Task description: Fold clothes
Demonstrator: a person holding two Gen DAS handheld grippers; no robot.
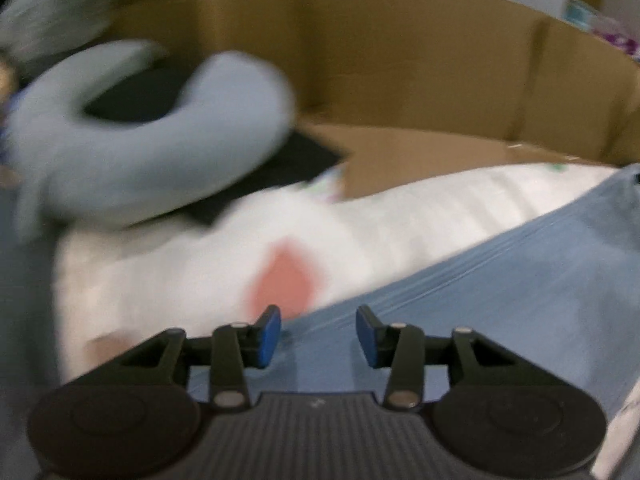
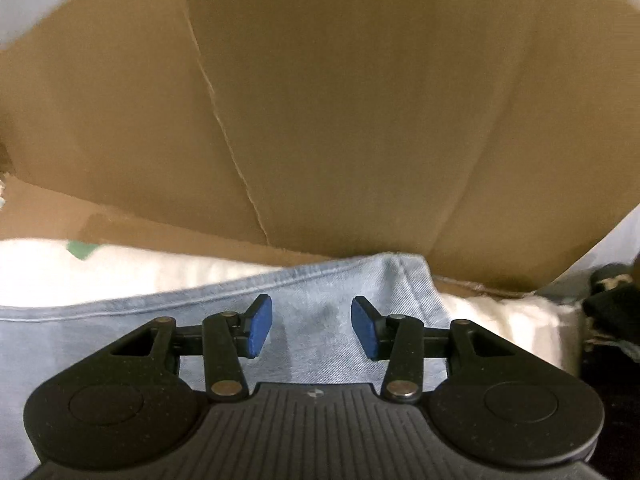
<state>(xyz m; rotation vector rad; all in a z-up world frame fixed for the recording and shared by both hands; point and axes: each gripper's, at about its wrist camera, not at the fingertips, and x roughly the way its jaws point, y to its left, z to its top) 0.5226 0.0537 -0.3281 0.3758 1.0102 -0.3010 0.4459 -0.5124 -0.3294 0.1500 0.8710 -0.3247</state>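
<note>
Denim in pale blue, the jeans (image 2: 320, 320), is spread over a white padded cover (image 2: 120, 272), with the seamed edge (image 1: 460, 264) running diagonally from lower left to upper right in the left wrist view. In the right wrist view the hemmed end is seen pointing away, touching the foot of a cardboard wall (image 2: 340, 120). A looped, light blue piece of cloth (image 1: 152, 140), heavily blurred and possibly a raised leg of the same garment, is seen at upper left above a black sheet (image 1: 296, 160). The cardboard closes off the far side; bare cardboard floor is left between the cover and the wall. No readable writing is shown. The left tool (image 1: 318, 336) and the right tool (image 2: 312, 328) are both held wide apart, gripping nothing, just over the denim.
</note>
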